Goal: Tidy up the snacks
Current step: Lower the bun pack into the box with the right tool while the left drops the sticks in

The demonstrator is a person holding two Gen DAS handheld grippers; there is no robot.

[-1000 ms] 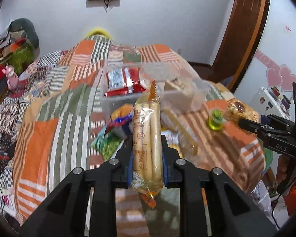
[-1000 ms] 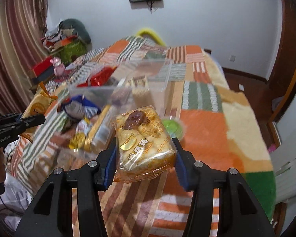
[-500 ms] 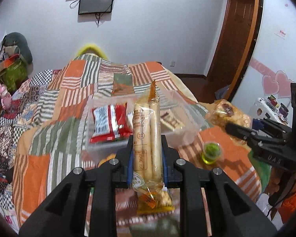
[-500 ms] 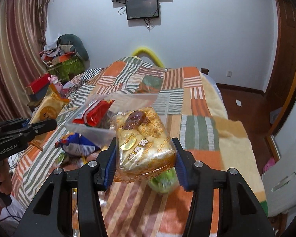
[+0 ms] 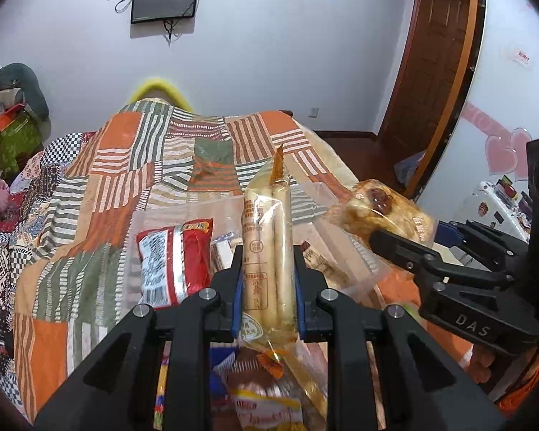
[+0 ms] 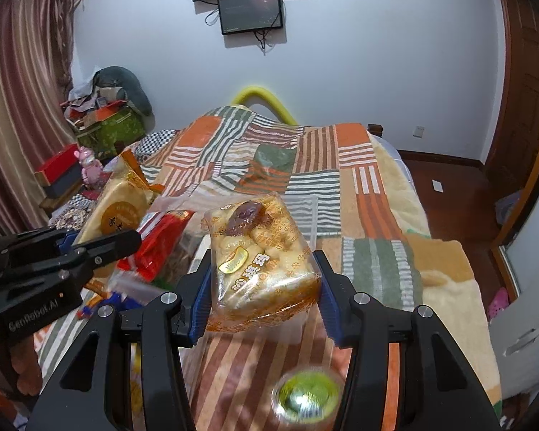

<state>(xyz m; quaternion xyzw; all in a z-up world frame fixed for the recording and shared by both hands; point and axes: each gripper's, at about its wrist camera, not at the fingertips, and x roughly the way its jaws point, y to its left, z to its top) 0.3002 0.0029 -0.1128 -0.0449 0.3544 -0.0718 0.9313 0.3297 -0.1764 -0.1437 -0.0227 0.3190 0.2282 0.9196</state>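
Observation:
My left gripper is shut on a long yellow biscuit-stick packet, held upright above a clear plastic bin on the bed. The bin holds a red snack bag and other packets. My right gripper is shut on a wrapped bread cake with a dark date on top, held over the bin's right side. The right gripper with the cake shows at the right of the left wrist view. The left gripper with its packet shows at the left of the right wrist view.
Loose snack packets lie on the striped patchwork blanket below my left gripper. A green jelly cup sits on the blanket under my right gripper. Clutter and boxes stand left of the bed; a wooden door is right.
Both grippers have risen and moved forward over the bin with their snacks still held. The jelly cup and the loose packets now sit lower in the views.

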